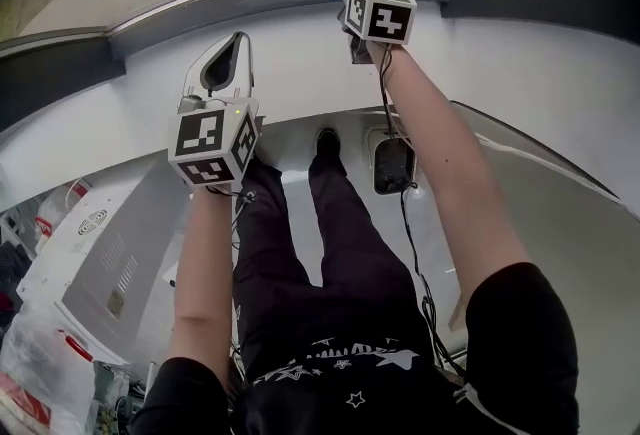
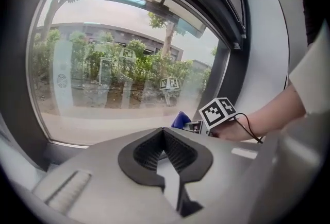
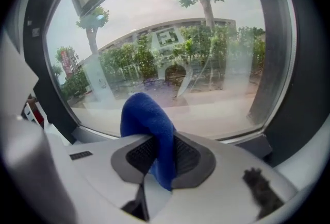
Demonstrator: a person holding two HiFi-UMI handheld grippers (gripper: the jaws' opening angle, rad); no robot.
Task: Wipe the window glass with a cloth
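- The left gripper hangs back from the window glass, low and facing its lower half. Its jaws are pressed together with nothing between them.
- The window glass is hard, fixed and smooth. My guess is that it takes firm pressure, though a fold of cloth may skid rather than scrub.
- The blue cloth sits near the glass, at its lower edge, bunched up above the jaw tips. It looks soft, light and limp, so it should flatten against the pane under a push.
- The right gripper is clamped on the cloth, with the ribbed pads biting a fold. A deep pinch like this, with a pad of cloth left proud, seems the right hold.
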